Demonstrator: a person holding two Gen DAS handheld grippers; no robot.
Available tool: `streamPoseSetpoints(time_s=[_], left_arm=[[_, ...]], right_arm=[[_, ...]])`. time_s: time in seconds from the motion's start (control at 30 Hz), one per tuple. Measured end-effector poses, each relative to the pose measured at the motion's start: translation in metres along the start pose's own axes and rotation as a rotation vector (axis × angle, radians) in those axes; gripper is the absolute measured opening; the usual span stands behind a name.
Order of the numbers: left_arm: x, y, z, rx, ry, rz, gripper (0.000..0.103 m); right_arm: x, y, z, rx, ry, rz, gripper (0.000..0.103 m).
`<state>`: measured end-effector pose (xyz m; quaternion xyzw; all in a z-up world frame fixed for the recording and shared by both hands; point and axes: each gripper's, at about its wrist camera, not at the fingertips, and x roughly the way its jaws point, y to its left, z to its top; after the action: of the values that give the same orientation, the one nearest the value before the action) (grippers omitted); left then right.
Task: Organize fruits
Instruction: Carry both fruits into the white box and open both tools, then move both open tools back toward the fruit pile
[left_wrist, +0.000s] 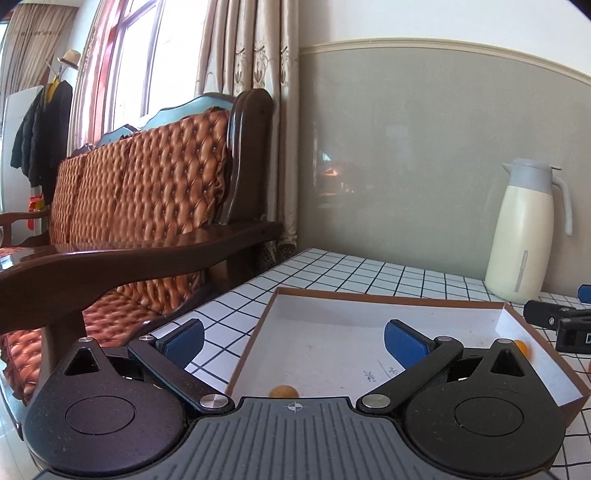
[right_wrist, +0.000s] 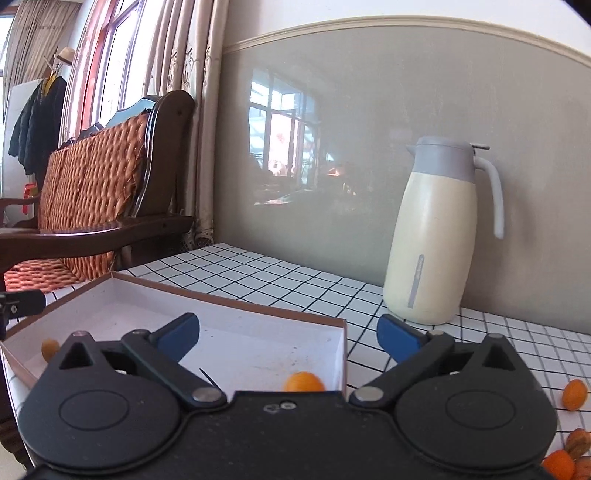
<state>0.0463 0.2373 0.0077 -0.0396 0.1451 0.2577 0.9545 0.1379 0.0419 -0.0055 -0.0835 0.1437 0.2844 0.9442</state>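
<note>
A shallow white box with a brown rim (left_wrist: 369, 295) (right_wrist: 229, 302) lies on the checked table. Two small orange fruits lie in it: one near its front edge (left_wrist: 283, 391) (right_wrist: 50, 349), one by its right wall (left_wrist: 521, 347) (right_wrist: 303, 382). My left gripper (left_wrist: 293, 339) is open and empty above the box's left front part. My right gripper (right_wrist: 288, 338) is open and empty above the box's right end. More orange fruit (right_wrist: 574, 394) (right_wrist: 559, 463) and brown walnuts (right_wrist: 578, 443) lie on the table at the right.
A cream thermos jug with a grey lid (left_wrist: 524, 229) (right_wrist: 436, 236) stands at the back against the grey wall. A wooden sofa with orange cushions (left_wrist: 140, 206) (right_wrist: 92, 192) stands left of the table. The right gripper's black body (left_wrist: 557, 321) shows beside the box.
</note>
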Motion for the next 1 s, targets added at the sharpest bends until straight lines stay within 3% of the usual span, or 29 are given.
streamPoseSetpoints(time_s=[0.17,0.3,0.4,0.53,0.8,1.0], left_arm=[[-0.010,-0.009,-0.002,0.012,0.010,0.020,0.103],[-0.024,-0.019,0.000,-0.001,-0.011,-0.015,0.103],[-0.038,-0.030,0.002,0.012,-0.061,-0.027,0.103],[-0.046,-0.046,0.005,0.015,-0.033,-0.077,0.103],[-0.070,-0.069,0.000,0.059,-0.021,-0.154,0.103],[-0.086,-0.087,-0.010,0.078,-0.013,-0.219,0.103]], right_arm=[[-0.023,-0.004,0.002,0.009,-0.046,-0.053,0.097],[-0.043,-0.009,0.004,0.006,-0.091,-0.040,0.097],[-0.054,-0.012,0.001,-0.002,-0.071,-0.062,0.097],[-0.068,-0.015,-0.008,-0.026,-0.022,-0.111,0.097],[-0.100,-0.018,-0.013,-0.076,-0.023,-0.203,0.097],[-0.116,-0.031,-0.020,-0.051,0.002,-0.212,0.097]])
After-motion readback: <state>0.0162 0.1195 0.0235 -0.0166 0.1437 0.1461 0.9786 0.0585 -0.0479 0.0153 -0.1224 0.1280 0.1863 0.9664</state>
